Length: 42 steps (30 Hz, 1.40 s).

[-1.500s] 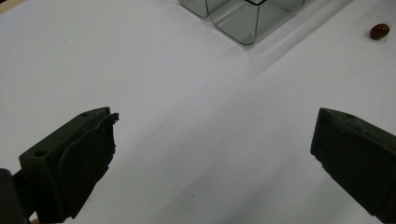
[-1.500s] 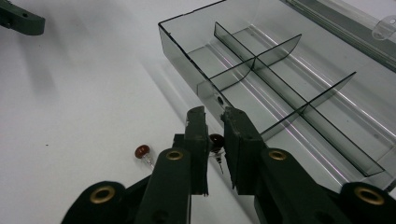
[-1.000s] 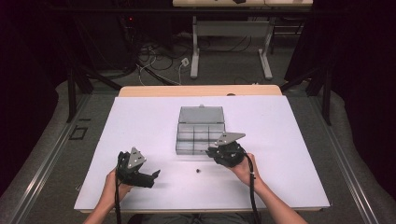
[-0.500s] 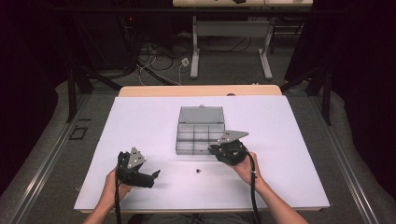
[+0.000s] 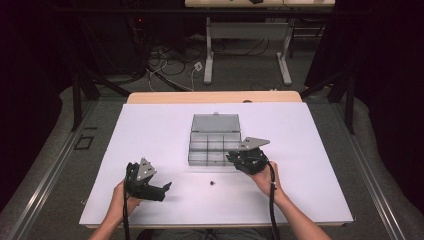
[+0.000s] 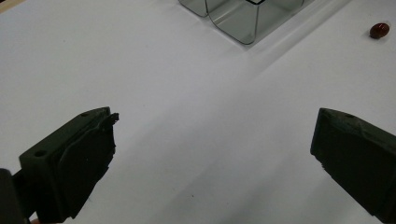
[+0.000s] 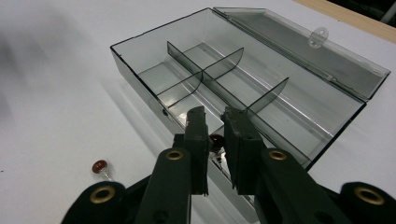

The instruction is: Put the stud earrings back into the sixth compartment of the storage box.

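Observation:
A clear grey compartment box (image 5: 215, 131) (image 7: 261, 70) lies open in the middle of the white table, its lid folded back. My right gripper (image 5: 232, 156) (image 7: 214, 114) hovers over the box's near right compartment. Its jaws are almost together on a small red bead (image 7: 215, 140) in the narrow gap. Another red bead (image 5: 212, 182) (image 7: 99, 165) (image 6: 379, 30) lies on the table just in front of the box. My left gripper (image 5: 167, 186) (image 6: 217, 116) rests low at the front left, wide open with nothing between its jaws, pointing toward the box corner (image 6: 243, 18).
The white table top (image 5: 150, 130) has bare room on both sides of the box. A wooden strip (image 5: 215, 96) runs along its far edge. Beyond it the floor holds cables and a desk frame (image 5: 245, 35).
My right gripper has edged slightly to the right over the box's front right part. The left gripper and the loose bead have stayed put.

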Each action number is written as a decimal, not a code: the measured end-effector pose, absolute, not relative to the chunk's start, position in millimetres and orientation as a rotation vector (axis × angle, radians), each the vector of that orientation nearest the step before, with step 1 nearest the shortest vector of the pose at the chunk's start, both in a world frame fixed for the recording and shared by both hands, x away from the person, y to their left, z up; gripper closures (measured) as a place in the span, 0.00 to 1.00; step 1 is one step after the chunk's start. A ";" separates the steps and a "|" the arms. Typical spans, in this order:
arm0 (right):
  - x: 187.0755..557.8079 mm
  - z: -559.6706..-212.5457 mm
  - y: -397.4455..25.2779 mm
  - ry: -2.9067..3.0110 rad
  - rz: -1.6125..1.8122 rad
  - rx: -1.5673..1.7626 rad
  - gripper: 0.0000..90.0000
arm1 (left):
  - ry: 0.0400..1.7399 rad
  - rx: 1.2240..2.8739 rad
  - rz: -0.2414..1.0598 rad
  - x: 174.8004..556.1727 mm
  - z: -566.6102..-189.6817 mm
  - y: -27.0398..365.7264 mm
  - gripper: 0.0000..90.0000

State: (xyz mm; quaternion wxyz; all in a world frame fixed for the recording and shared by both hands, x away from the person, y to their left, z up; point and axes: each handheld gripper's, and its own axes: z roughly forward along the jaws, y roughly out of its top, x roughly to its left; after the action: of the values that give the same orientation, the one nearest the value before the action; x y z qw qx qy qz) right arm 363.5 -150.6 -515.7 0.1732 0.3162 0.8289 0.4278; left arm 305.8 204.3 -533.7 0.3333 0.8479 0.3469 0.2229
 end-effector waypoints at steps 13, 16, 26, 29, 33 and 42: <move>370.4 -518.2 -157.5 2.302 1.208 0.950 0.89 | 0.906 2.214 0.586 306.3 -534.3 203.8 0.00; 372.0 -518.5 -159.4 2.301 1.199 0.962 0.89 | 0.905 2.212 0.585 306.4 -534.6 203.8 0.00; 377.1 -522.5 -162.8 2.287 1.170 0.990 0.89 | 0.901 2.215 0.583 306.8 -534.7 204.0 0.00; 377.6 -522.7 -163.6 2.286 1.151 1.003 0.89 | 0.903 2.215 0.581 306.5 -534.7 204.1 0.00; 377.7 -523.2 -164.1 2.278 1.138 1.026 0.87 | 0.902 2.216 0.583 306.4 -534.5 204.1 0.00; 376.6 -520.1 -164.7 2.269 1.132 1.011 0.74 | 0.905 2.229 0.573 305.8 -533.2 204.6 0.00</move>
State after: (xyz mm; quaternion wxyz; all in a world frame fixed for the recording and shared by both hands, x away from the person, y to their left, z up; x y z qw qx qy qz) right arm 376.6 -164.7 -520.1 0.2045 0.3624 0.8137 0.4058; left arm 305.8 204.6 -533.2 0.3281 0.8514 0.3456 0.2190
